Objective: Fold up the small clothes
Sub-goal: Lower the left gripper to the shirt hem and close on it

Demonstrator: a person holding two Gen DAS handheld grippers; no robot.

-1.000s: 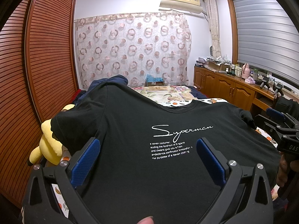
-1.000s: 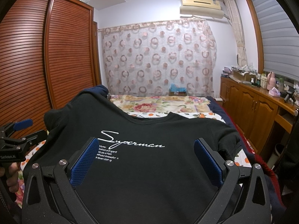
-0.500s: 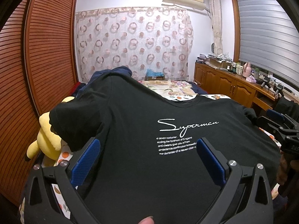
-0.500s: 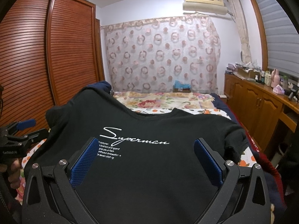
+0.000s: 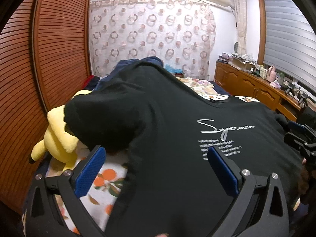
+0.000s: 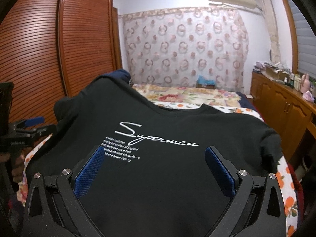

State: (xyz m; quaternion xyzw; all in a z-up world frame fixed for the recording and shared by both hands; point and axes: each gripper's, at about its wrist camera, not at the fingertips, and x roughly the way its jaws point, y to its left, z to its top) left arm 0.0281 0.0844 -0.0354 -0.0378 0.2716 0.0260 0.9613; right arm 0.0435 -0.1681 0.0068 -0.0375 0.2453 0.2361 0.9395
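A black T-shirt (image 5: 167, 130) with white "Superman" lettering lies spread front-up over the bed; its far left shoulder rides up over a heap of dark clothes. My left gripper (image 5: 156, 167) is open just above the shirt's near left part, and the side edge below the left sleeve runs between its blue pads. My right gripper (image 6: 155, 167) is open over the shirt (image 6: 167, 130), below the lettering. Each gripper shows in the other's view: the right gripper (image 5: 302, 140) at the far right, the left gripper (image 6: 25, 132) at the far left, held by a hand.
A yellow plush toy (image 5: 57, 136) lies beside the left sleeve on the fruit-print sheet (image 5: 104, 179). Louvred wooden wardrobe doors (image 6: 39, 49) line the left. A wooden cabinet (image 6: 286, 106) with small items runs along the right. A patterned curtain (image 6: 185, 45) hangs behind the bed.
My left gripper has shifted left: the sleeve, the plush toy and the sheet now sit near its left finger. The right gripper has edged nearer the lettering. Both stay open.
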